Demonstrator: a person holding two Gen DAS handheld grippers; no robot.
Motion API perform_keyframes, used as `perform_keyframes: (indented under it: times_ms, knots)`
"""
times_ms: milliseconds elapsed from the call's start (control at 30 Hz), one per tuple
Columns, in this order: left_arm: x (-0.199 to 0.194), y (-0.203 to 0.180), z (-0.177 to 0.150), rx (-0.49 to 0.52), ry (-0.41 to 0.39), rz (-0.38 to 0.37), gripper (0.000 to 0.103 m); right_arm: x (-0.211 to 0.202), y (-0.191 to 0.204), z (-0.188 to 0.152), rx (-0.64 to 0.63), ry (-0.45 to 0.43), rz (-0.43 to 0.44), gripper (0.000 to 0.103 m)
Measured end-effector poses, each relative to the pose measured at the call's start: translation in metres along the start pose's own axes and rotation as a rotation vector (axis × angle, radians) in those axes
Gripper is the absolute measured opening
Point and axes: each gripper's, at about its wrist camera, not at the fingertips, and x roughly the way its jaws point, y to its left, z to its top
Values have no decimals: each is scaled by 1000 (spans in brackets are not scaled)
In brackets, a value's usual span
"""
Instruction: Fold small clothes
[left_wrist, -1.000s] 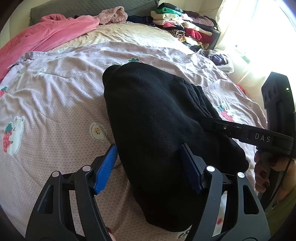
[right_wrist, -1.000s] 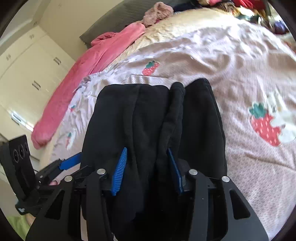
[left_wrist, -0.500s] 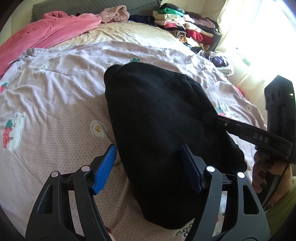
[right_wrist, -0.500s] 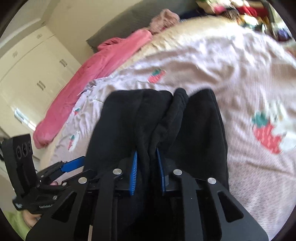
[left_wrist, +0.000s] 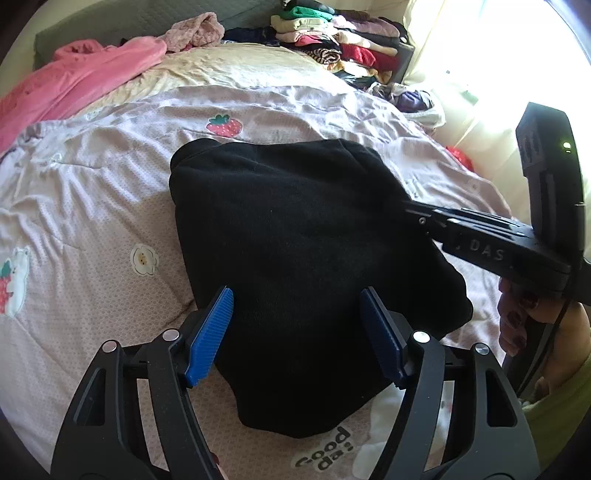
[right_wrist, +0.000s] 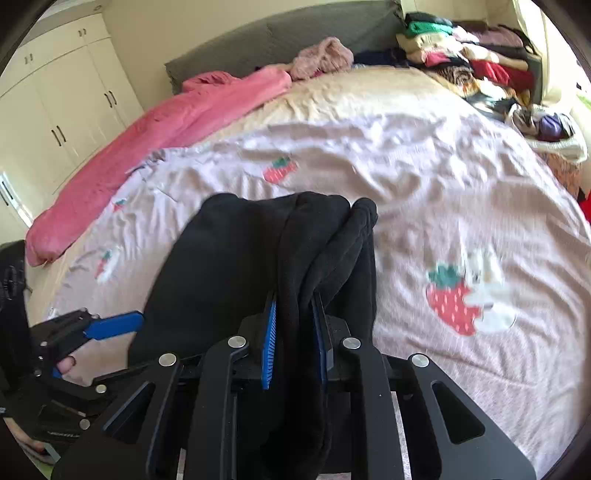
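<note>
On the bed with the lilac strawberry-print quilt (left_wrist: 92, 192) lies one black fleece garment (left_wrist: 295, 236), folded; its long axis runs from me toward the strawberry print. I hold two hand-held grippers. My left hand-held gripper (left_wrist: 297, 332) stands spread over its near edge. My right hand-held gripper (right_wrist: 293, 332), half open one second ago, now pinches a ridge of the fleece.
</note>
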Motion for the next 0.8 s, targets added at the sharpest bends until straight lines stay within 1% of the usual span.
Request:
perform_keyframes:
  times_ms: [100, 167, 200, 233, 300, 367, 433, 500, 567, 600, 633, 700, 800]
  knots:
    - [2, -3, 0, 18, -2, 11, 65, 3, -1, -7, 13, -2, -11, 18]
    - [2, -3, 0, 21, 0, 15, 67, 2, 1, -8, 17, 1, -11, 24]
    - [2, -4, 0, 20, -2, 14, 67, -1, 0, -9, 29, -9, -13, 30]
    - [1, -3, 0, 15, -8, 10, 67, -5, -3, -10, 48, -20, 3, 34]
    - [-3, 2, 0, -4, -18, -8, 67, -14, -8, -12, 75, -39, 22, 34]
    - [-8, 8, -2, -19, -26, -10, 67, -26, -15, -17, 109, -56, 38, 35]
    - [-14, 15, -5, -39, -38, -11, 67, -37, -22, -25, 147, -71, 63, 43]
    - [-17, 19, -7, -48, -40, -9, 67, -45, -25, -33, 175, -79, 98, 49]
    - [-16, 22, -10, -42, -35, 9, 67, -50, -25, -43, 192, -71, 139, 54]
    - [-14, 24, -12, -45, -27, 15, 67, -51, -24, -47, 196, -66, 149, 59]
    - [-13, 26, -14, -49, -21, 14, 67, -51, -22, -51, 201, -55, 165, 62]
    - [-11, 28, -17, -58, -10, 12, 67, -49, -18, -56, 192, -38, 171, 62]
    - [-7, 27, -20, -55, 4, 9, 67, -43, -13, -60, 171, -20, 152, 63]
